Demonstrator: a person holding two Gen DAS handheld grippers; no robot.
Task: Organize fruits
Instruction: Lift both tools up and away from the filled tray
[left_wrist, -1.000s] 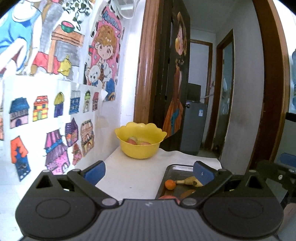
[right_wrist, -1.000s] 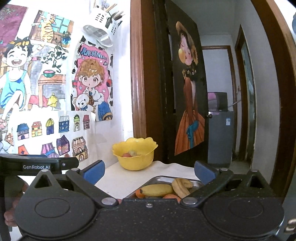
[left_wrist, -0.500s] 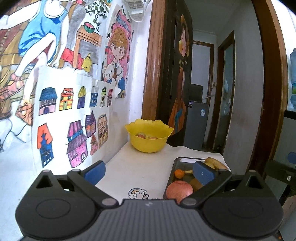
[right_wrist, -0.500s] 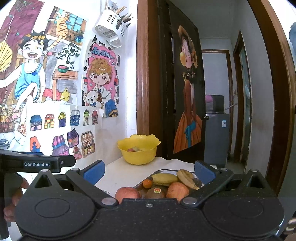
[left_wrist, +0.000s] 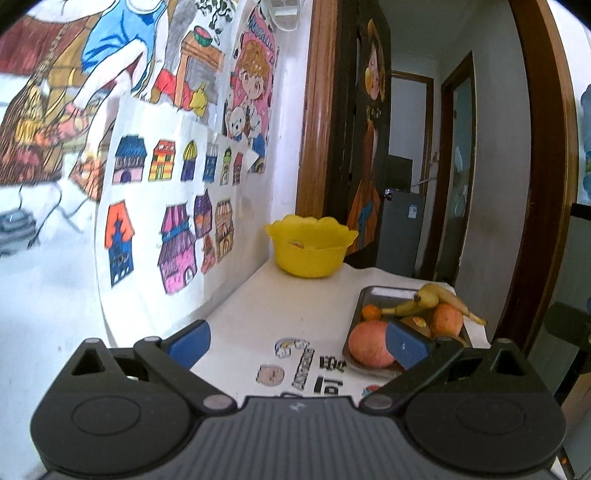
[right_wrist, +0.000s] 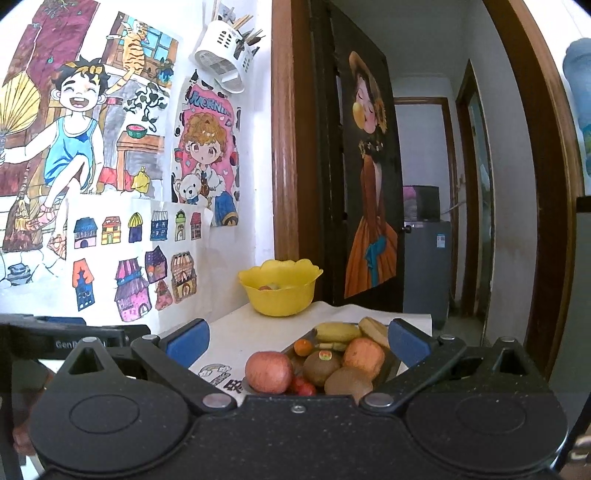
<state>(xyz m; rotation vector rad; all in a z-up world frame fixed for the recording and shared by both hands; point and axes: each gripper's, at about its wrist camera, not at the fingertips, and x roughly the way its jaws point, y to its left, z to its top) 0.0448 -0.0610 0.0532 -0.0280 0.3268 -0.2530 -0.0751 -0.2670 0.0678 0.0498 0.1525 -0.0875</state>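
Your left gripper (left_wrist: 297, 341) and right gripper (right_wrist: 298, 341) both have jaws apart, holding nothing. The metal fruit tray (right_wrist: 392, 367) sits near right; the yellow scalloped plastic bowl (right_wrist: 279, 292) stands far, beside the wooden door frame (right_wrist: 282, 147).

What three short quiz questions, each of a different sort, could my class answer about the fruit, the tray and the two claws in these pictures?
1. True or false: the apple lies in the yellow bowl.
2. Which fruit wears a sticker? A) banana B) kiwi C) small orange
3. Fill in: both the left claw and the right claw are ____ and hold nothing.

Key
1. False: it lies at the near end of the metal tray.
2. B: the kiwi bears a sticker on top.
3. open.
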